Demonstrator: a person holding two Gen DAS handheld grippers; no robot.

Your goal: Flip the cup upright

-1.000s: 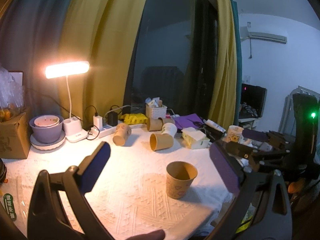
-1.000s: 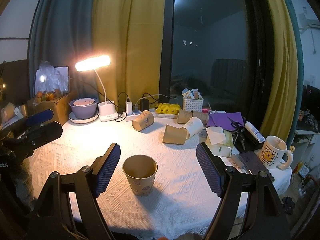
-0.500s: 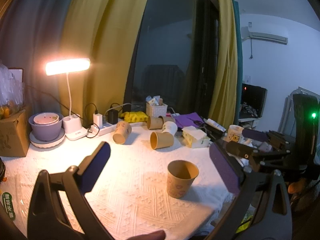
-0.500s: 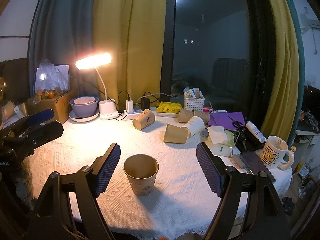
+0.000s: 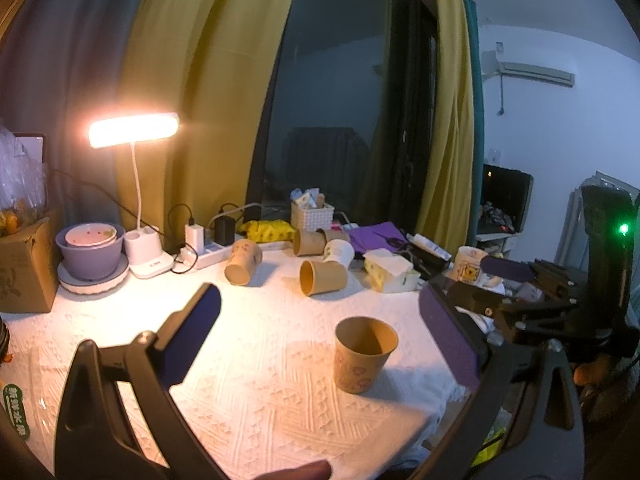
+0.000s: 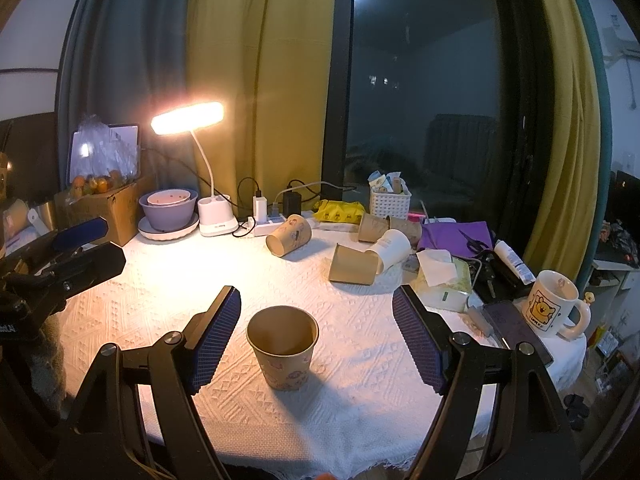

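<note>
The paper cup (image 6: 283, 351) stood upright on the tablecloth (image 6: 360, 392), between the right gripper (image 6: 316, 340)'s parted, empty fingers. The left gripper (image 5: 320, 336) gaped too. The cup probably weighed little and crushed easily; mid-wall suited gripping.

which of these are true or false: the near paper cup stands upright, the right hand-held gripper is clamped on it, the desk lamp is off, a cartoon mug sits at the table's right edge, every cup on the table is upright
1. The near paper cup stands upright, mouth up. True.
2. The right hand-held gripper is clamped on it. False: its jaws are open, with gaps on both sides of the cup.
3. The desk lamp is off. False: it glows brightly.
4. A cartoon mug sits at the table's right edge. True.
5. Every cup is upright. False: a patterned cup and a brown cup lie on their sides.
</note>
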